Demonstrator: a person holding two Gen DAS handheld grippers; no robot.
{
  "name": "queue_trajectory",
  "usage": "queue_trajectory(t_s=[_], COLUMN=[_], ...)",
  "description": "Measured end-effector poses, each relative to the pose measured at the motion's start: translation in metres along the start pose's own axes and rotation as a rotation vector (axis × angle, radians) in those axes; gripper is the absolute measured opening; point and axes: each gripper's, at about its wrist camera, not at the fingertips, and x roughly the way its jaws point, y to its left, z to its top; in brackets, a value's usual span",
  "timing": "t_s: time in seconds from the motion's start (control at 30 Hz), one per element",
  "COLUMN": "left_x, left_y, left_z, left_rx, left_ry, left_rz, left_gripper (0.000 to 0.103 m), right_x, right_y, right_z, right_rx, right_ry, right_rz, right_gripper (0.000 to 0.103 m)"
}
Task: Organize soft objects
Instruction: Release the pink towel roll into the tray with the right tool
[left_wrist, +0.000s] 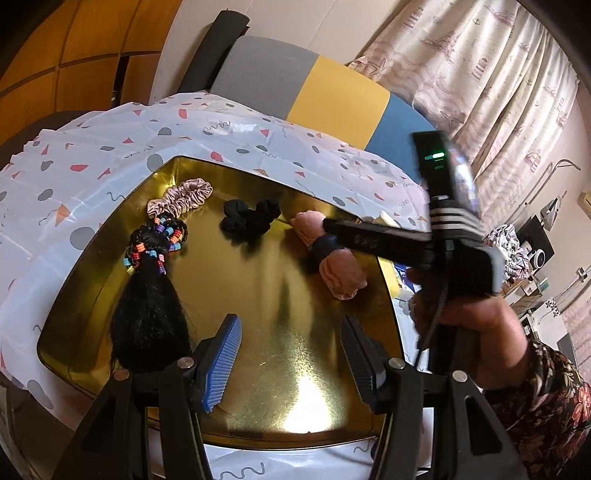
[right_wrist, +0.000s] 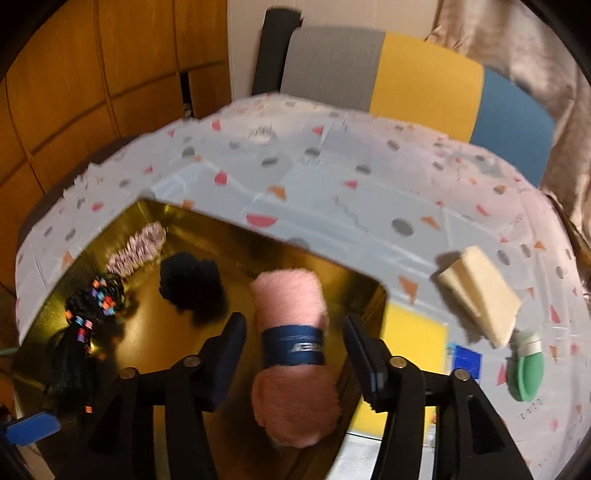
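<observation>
A gold tray (left_wrist: 258, 280) (right_wrist: 155, 332) lies on the patterned tablecloth. It holds a pink satin scrunchie (left_wrist: 181, 195) (right_wrist: 136, 247), a black scrunchie (left_wrist: 251, 218) (right_wrist: 192, 284), a black hairpiece with coloured beads (left_wrist: 147, 302) (right_wrist: 74, 354) and a pink fluffy roll with a navy band (left_wrist: 341, 273) (right_wrist: 288, 302). The roll rests at the tray's right side, between the jaws of my right gripper (right_wrist: 293, 321) (left_wrist: 325, 236). Those jaws stand open, with a gap on each side of the roll. My left gripper (left_wrist: 290, 325) hovers open over the tray's near middle, holding nothing.
To the right of the tray lie a beige folded sponge (right_wrist: 480, 295), a green silicone item (right_wrist: 526, 369) and a yellow card (right_wrist: 413, 332). A chair with a grey, yellow and blue back (right_wrist: 424, 70) stands behind the table. A curtain (left_wrist: 498, 74) hangs at the right.
</observation>
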Motion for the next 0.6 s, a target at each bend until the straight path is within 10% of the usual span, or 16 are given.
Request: queue_trajectory(t_s=[0.6], left_x=[-0.001], left_y=[-0.038], left_z=[-0.02], left_rx=[0.131], left_ry=[0.001], left_rz=[-0.04], left_gripper=[0.057], right_x=[-0.069], right_y=[-0.09], right_z=[-0.086], right_rx=[0.212], right_ry=[-0.034], right_rz=[-0.072], right_gripper=[0.073])
